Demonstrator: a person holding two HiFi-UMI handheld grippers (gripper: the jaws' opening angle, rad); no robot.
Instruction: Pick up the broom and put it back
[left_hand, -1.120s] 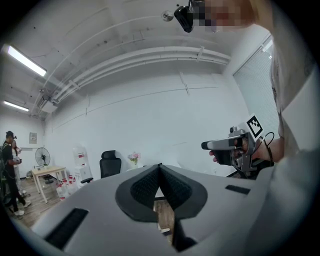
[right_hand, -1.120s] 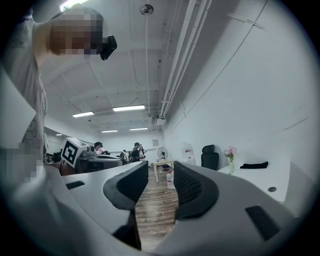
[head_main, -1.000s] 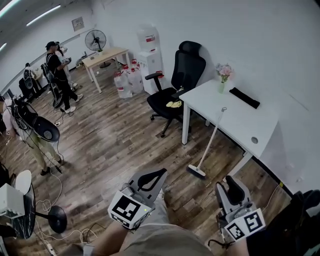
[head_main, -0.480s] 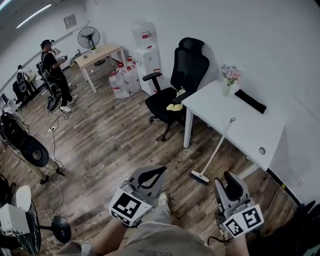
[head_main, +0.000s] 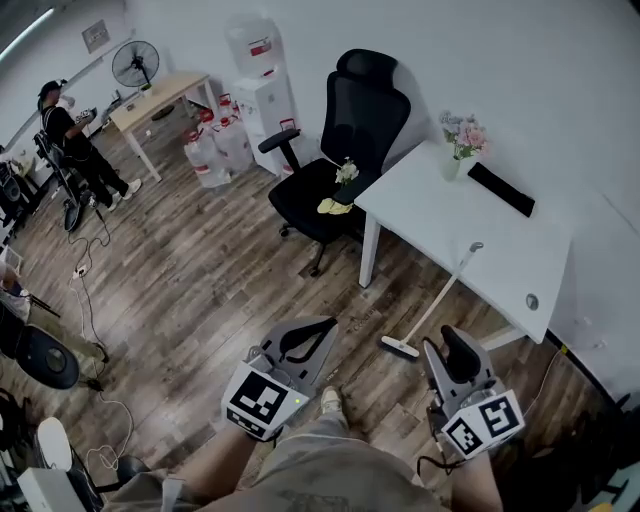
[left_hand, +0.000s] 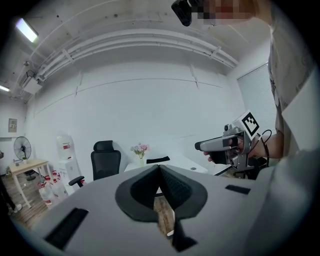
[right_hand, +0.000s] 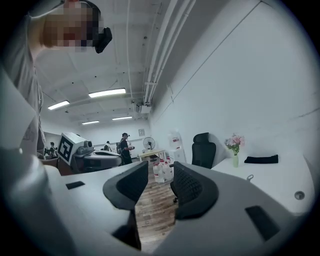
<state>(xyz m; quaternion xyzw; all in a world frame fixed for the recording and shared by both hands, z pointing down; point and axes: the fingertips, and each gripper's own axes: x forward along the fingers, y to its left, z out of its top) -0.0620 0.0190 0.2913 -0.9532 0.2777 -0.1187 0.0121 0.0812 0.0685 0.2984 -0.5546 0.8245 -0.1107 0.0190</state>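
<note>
The broom (head_main: 437, 298) leans against the front edge of the white table (head_main: 430, 215). Its white head (head_main: 400, 347) rests on the wood floor and its handle top (head_main: 475, 246) sits at the table edge. My left gripper (head_main: 328, 324) is held low at centre, left of the broom head, with its jaws shut and empty (left_hand: 159, 167). My right gripper (head_main: 447, 336) hovers just right of the broom head, apart from it. Its jaws stand open with nothing between them (right_hand: 160, 175). The handle's top hook (right_hand: 248, 177) shows in the right gripper view.
A black office chair (head_main: 335, 165) with a yellow item on its seat stands left of the table. A flower vase (head_main: 460, 140) and a black flat object (head_main: 500, 188) are on the table. A water dispenser (head_main: 262, 95), bottles, a wooden desk (head_main: 160, 92) and a person (head_main: 68, 140) are at the back left.
The view and both grippers have advanced toward the table, so the broom is now close ahead of the grippers. Neither gripper's jaws have changed.
</note>
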